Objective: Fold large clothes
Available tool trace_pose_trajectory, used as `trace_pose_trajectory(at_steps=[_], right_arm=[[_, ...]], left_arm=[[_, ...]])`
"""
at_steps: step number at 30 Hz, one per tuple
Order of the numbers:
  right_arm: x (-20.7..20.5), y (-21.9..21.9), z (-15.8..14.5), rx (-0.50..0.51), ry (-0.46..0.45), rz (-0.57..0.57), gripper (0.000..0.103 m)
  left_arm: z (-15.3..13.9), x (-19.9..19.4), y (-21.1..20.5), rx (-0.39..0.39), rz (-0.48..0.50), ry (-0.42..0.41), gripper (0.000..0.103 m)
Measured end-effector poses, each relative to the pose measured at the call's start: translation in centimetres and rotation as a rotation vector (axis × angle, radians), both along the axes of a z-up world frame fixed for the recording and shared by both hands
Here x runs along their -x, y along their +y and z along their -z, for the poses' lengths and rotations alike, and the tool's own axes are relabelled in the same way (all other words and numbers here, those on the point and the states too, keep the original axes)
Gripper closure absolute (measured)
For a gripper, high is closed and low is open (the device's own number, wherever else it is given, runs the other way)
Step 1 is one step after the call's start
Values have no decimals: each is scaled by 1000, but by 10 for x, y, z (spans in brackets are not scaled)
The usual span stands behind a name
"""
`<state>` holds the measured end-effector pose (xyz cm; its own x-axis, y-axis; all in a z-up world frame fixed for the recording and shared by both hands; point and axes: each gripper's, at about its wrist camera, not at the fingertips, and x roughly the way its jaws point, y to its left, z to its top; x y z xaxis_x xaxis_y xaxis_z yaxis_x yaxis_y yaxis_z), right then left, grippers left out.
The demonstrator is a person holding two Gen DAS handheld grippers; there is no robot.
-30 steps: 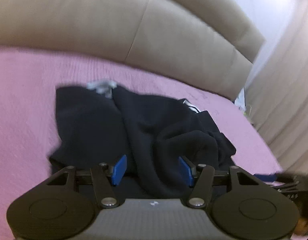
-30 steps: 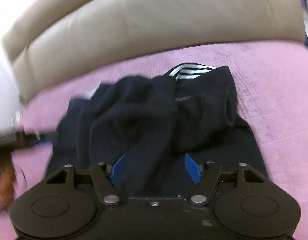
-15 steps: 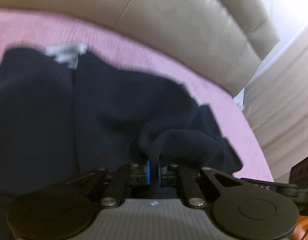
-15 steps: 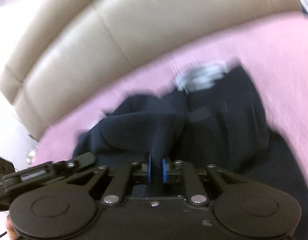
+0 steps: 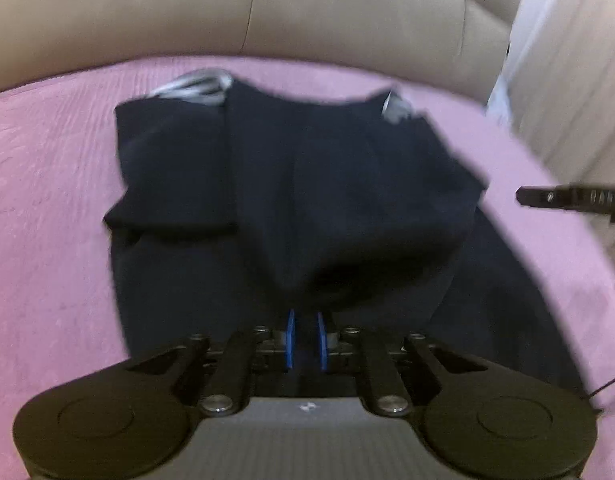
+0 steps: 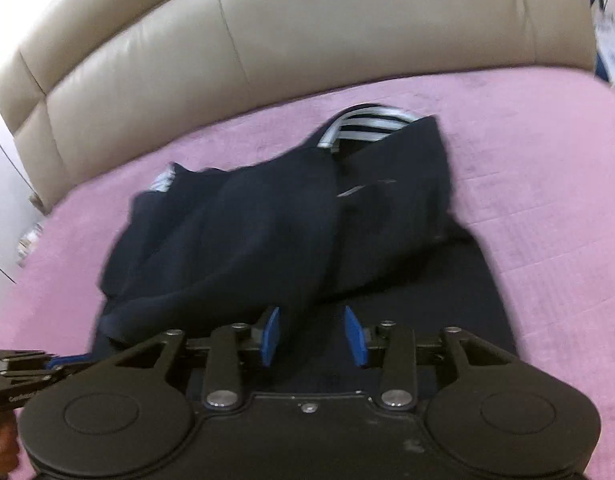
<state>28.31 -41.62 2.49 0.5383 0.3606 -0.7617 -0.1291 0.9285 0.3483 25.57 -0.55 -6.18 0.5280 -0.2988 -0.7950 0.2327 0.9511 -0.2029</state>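
A dark navy garment (image 5: pixel 347 200) with a white-striped collar (image 5: pixel 195 86) lies bunched on the pink bedspread (image 5: pixel 47 200). My left gripper (image 5: pixel 305 344) is low at its near edge. Its blue pads stand a narrow gap apart with a dark fold of the cloth between them, and the jaws are starting to open. In the right wrist view the same garment (image 6: pixel 267 220) shows its striped collar (image 6: pixel 367 124) at the far end. My right gripper (image 6: pixel 312 336) hangs over the near edge, jaws opening. Its pads are well apart and do not press the cloth beneath them.
A beige padded headboard (image 6: pixel 307 40) curves behind the bed. The right gripper's body (image 5: pixel 567 198) pokes in at the right of the left wrist view, and the left gripper's body (image 6: pixel 19 372) shows at lower left of the right wrist view. Pink bedspread (image 6: pixel 547 200) surrounds the garment.
Both grippers went from open to shut on a fold of the garment, then carried it. Now the right pads have spread apart off the cloth and the left pads have parted slightly.
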Motion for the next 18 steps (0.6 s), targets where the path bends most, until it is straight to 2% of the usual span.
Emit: trace_pose_trajectory(at_steps=[1,2,5,7,10,11,12,13,14,15,17,18], right_arm=[[-2,8,2,-45,8,-9,39],[-7,14,5,-75,26,-3,24],[-19,22,15,-149,58,68,24],[-13,13,23,-203,101,153,23],[-18,3,49,-304,186,231,25],[-24,4,59,-347,242,221,37],[-29,5,66,-403,290,201,90],[-30,3,67,-437,308,200,89],[-27,0,58,-441,276,219,89],[-23,-4,47,-424,227,223,89],[-8,-15,23,-368,142,233,89],[0,-21,20,-346,135,243,89]], left_arm=[[0,0,1,-4,-11,-6,90],[-5,-4,1,23,-33,-33,90],[-28,-16,10,206,-68,-127,79],[-33,-24,10,252,-104,-180,63],[-34,-41,8,272,-142,-171,63],[-27,-46,8,292,-125,-161,63],[-21,-53,3,303,-114,-143,63],[-12,-58,0,307,-113,-106,65],[0,-64,-2,318,-107,-57,67],[10,-68,-3,321,-118,-2,75],[15,-65,-4,336,-116,29,78],[13,-61,-5,348,-94,23,78]])
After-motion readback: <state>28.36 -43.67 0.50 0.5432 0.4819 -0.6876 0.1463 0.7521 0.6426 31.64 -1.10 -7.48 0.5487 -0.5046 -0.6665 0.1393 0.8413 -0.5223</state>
